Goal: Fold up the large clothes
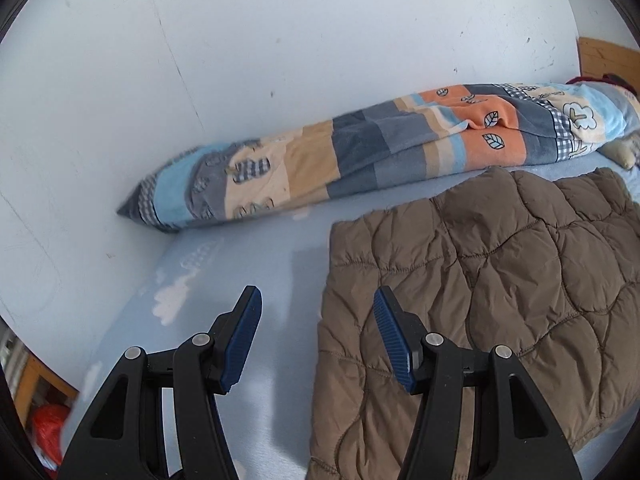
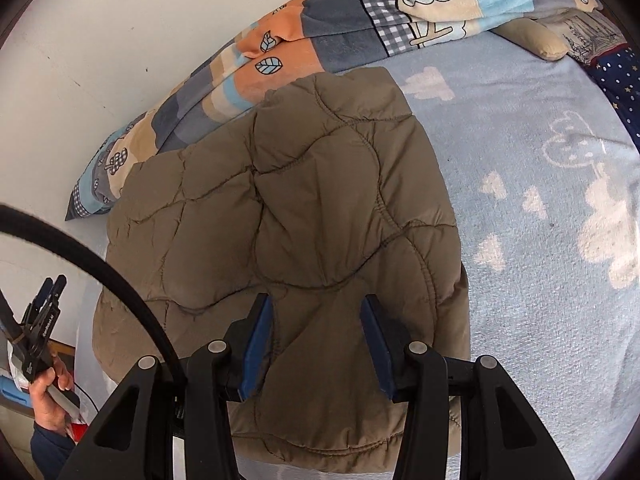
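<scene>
- Right wrist view shows the brown quilted jacket [image 2: 304,216] folded into a thick pad on the light blue bed sheet [image 2: 532,128], its long axis running from the near edge of the bed toward the rolled patchwork blanket [image 2: 280,56] by the wall [image 2: 100,40].
- Its far end touches or just overlaps the blanket; its near hem lies close to the bed's edge.
- The right gripper [image 2: 316,344] hangs above the jacket's near part, its 2 blue pads parted about halfway, with nothing pinched between them.
- The left gripper [image 1: 318,336] stands over the jacket's left edge, jaws also about half open and empty: its right finger is over the jacket, its left finger over bare sheet.
- In the right wrist view the person's left hand [image 2: 52,384] shows at lower left, gripping that tool.
- Bare sheet lies open to the right of the jacket, as far as a pillow [image 2: 536,36] near the head of the bed; a narrower strip runs along the left, up to the wall.
</scene>
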Demonstrator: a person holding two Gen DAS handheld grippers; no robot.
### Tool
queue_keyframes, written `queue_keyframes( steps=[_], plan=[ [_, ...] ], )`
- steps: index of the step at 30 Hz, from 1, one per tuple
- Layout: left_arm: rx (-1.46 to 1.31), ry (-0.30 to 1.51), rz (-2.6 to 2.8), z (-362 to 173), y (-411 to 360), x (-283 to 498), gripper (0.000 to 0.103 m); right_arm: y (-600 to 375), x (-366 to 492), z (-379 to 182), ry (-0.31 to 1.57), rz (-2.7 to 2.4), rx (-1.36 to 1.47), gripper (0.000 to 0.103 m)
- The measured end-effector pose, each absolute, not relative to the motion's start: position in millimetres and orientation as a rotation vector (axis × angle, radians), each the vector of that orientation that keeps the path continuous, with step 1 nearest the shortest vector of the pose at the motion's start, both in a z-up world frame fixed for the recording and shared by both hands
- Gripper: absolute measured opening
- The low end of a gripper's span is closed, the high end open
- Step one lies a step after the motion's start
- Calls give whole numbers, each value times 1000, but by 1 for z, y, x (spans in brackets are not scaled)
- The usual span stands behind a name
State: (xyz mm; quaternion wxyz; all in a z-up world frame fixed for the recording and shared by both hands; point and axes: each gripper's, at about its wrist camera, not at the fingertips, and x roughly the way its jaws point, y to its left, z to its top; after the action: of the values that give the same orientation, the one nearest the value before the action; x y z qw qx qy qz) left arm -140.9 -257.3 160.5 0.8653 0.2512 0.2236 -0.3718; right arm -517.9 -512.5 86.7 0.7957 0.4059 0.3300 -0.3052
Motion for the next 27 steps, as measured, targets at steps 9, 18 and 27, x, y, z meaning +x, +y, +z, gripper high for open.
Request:
queue_keyframes(
  steps=[9,18,27],
  plan=[
    [107,1006,-912,133,-218,-50,68,-522,-558,106,587,-720,898,57],
    [13,1244,-977,80,-219,-24,66,-536,-574,90,639,-750,921,62],
    [102,1316,-1041,52,-243,-9,53,-546,-591,67,667,-732,951,62]
  ],
)
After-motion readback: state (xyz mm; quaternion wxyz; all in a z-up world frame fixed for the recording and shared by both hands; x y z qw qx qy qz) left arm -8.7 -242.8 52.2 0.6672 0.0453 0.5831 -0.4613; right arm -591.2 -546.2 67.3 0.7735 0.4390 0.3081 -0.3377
